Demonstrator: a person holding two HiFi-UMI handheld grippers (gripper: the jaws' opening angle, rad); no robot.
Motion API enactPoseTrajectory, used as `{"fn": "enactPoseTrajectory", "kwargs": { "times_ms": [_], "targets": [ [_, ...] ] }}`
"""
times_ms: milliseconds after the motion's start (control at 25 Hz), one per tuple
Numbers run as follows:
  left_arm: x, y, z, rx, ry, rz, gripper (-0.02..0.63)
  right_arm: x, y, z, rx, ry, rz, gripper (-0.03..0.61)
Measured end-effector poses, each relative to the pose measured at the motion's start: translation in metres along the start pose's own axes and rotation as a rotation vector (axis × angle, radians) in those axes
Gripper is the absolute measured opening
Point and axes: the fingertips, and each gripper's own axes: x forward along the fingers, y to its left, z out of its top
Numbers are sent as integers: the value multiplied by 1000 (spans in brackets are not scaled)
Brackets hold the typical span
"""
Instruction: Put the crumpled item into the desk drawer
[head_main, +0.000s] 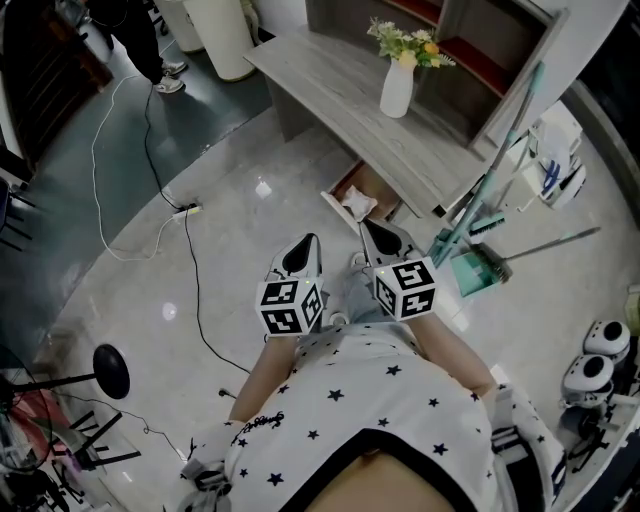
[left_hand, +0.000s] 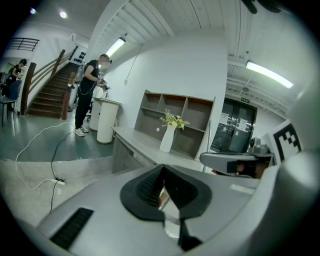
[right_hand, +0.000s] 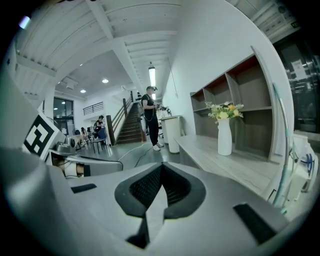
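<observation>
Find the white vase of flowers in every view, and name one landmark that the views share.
Head view: the white vase is right of centre, near the top.
Left gripper view: the vase is at centre, just above the jaws.
Right gripper view: the vase is right of centre, at mid height.
Shared landmark: the open shelf unit directly behind the vase.
</observation>
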Motion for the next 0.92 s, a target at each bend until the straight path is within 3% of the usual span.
{"fn": "enactPoseTrajectory", "kwargs": {
  "times_ms": [920],
  "targets": [
    [-1, 2, 0, -16, 7, 6, 12, 2, 17, 12, 43, -37, 71, -8]
  ]
}}
